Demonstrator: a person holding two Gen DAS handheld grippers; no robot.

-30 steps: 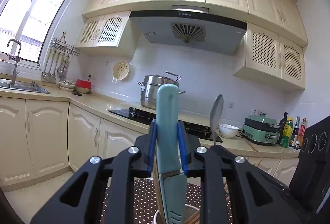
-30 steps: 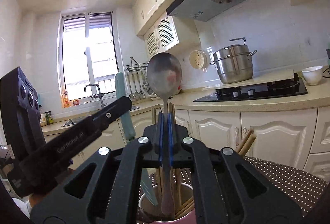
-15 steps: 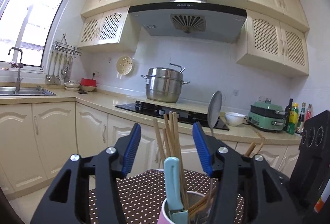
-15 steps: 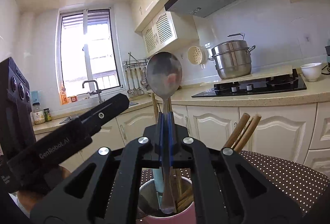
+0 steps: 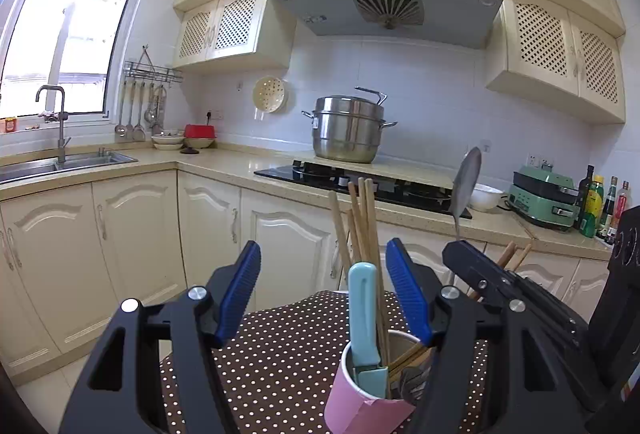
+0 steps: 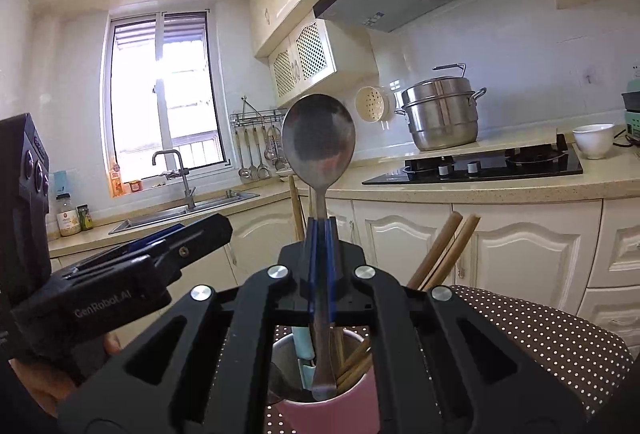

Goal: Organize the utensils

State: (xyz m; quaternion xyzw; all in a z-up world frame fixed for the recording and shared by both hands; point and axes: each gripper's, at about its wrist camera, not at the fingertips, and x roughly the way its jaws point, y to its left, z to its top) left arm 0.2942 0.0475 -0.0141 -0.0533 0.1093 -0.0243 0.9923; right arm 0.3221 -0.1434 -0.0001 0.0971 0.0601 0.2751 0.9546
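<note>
A pink cup (image 5: pixel 360 404) stands on a dotted tablecloth (image 5: pixel 280 354). In it are a teal-handled knife (image 5: pixel 362 318) and wooden chopsticks (image 5: pixel 360 226). My left gripper (image 5: pixel 324 290) is opening. The knife handle rises between its blue pads (image 5: pixel 240 290) without touching them. My right gripper (image 6: pixel 320 246) is shut on the handle of a metal spoon (image 6: pixel 319 140). The spoon stands upright, bowl up, with its lower end inside the cup (image 6: pixel 332 414) beside the knife (image 6: pixel 302 346). In the left wrist view the spoon (image 5: pixel 466 182) and the right gripper's finger (image 5: pixel 480 274) show at the right.
Cream cabinets and a counter run behind the table. On the counter are a black hob (image 5: pixel 360 182), a steel steamer pot (image 5: pixel 346 128), a white bowl (image 6: pixel 592 140) and a sink (image 5: pixel 60 162). A hand (image 6: pixel 36 386) holds the left gripper's body.
My left gripper has let go of the teal knife, which now stands low in the cup, and its jaws have spread wide. The right gripper keeps the spoon still.
</note>
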